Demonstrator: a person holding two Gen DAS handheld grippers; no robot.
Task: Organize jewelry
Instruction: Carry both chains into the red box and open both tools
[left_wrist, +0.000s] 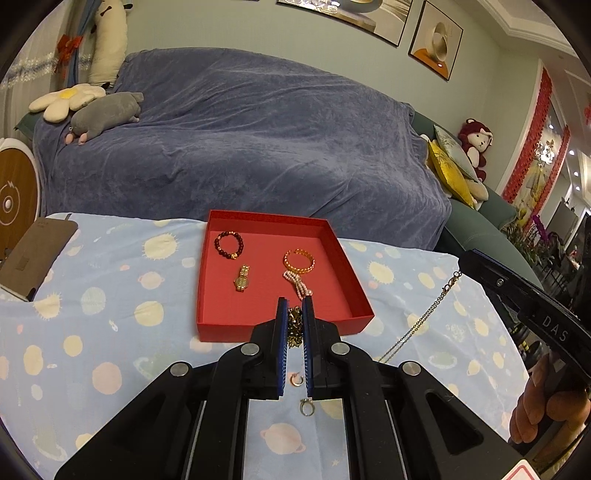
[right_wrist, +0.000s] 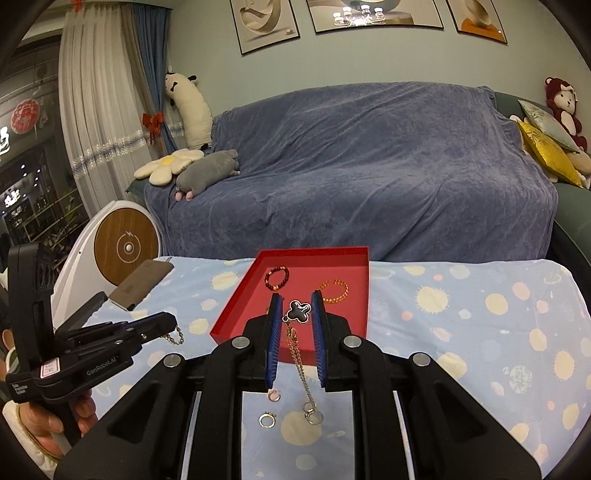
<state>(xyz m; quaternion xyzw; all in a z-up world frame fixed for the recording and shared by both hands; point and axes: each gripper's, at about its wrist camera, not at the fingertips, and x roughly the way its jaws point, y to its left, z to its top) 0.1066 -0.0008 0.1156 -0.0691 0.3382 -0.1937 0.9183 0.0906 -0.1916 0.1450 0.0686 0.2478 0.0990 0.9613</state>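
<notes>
Gold chain is what I have in both grippers. My left gripper (left_wrist: 294, 308) has its fingers nearly together, pinching a bunched gold chain (left_wrist: 294, 325) above the near edge of the red box (left_wrist: 360, 295). My right gripper (right_wrist: 295, 301) has its fingers narrow, and a gold necklace with a black clover pendant (right_wrist: 297, 311) hangs between them; whether the pads press it I cannot tell. Below, near the bench's front edge, two small rings (right_wrist: 266, 420) (right_wrist: 274, 396) lie on the planet-print cloth (right_wrist: 480, 332). Farther back, inside the box, sit a dark bead bracelet (left_wrist: 229, 244), a gold watch (left_wrist: 242, 282), an orange bead bracelet (left_wrist: 299, 261) and a pearl strand (left_wrist: 298, 286).
</notes>
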